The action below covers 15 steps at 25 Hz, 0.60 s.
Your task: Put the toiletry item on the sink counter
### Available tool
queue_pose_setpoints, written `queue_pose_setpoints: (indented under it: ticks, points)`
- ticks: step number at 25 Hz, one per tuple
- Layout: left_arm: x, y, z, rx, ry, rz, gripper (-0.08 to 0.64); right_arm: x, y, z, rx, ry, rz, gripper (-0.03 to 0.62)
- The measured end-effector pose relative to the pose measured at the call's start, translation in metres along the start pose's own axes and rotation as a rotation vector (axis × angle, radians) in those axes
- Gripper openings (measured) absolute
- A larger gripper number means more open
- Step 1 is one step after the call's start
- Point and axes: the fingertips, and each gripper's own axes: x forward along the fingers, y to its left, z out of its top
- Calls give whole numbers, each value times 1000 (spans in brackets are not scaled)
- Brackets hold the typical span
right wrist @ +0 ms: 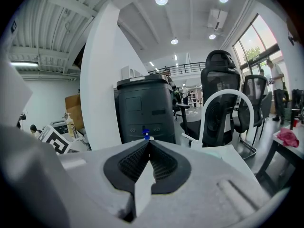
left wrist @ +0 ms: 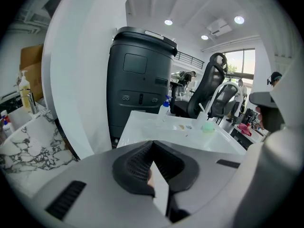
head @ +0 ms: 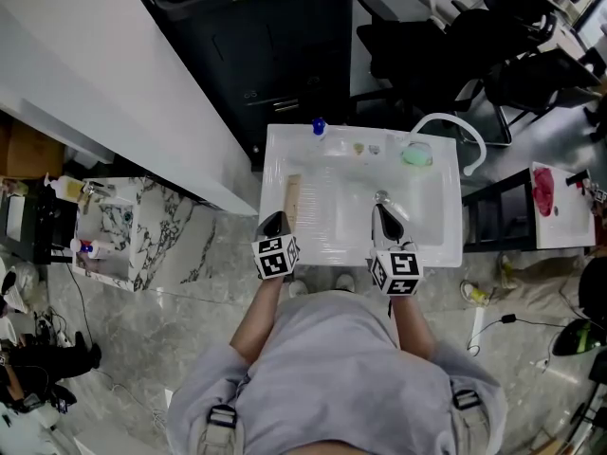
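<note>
A flat tan toiletry item (head: 292, 199) lies on the left part of the white sink counter (head: 438, 240), just right of my left gripper's tip. My left gripper (head: 275, 219) hovers over the counter's front left, and its jaws are shut (left wrist: 153, 144). Only a small tan sliver shows at their seam, and I cannot tell what it is. My right gripper (head: 383, 210) is over the front right, shut with nothing between its jaws (right wrist: 148, 144). A blue-capped bottle (head: 319, 127) stands at the counter's back edge.
A green object (head: 416, 154) and two small bits (head: 358, 147) sit near the curved white faucet (head: 457, 127). A dark cabinet (head: 275, 55) stands behind the counter. Left is a marble stand (head: 142, 245), right a side table with a pink cloth (head: 543, 190), and behind are office chairs (head: 493, 45).
</note>
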Motion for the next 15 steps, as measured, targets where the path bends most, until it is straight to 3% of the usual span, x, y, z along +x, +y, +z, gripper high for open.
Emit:
queue_pose_setpoints:
  ticks: [15]
  points:
    - [-27,0,25,-21,-103,4,6,-3,7,-3,0,-4,19,4]
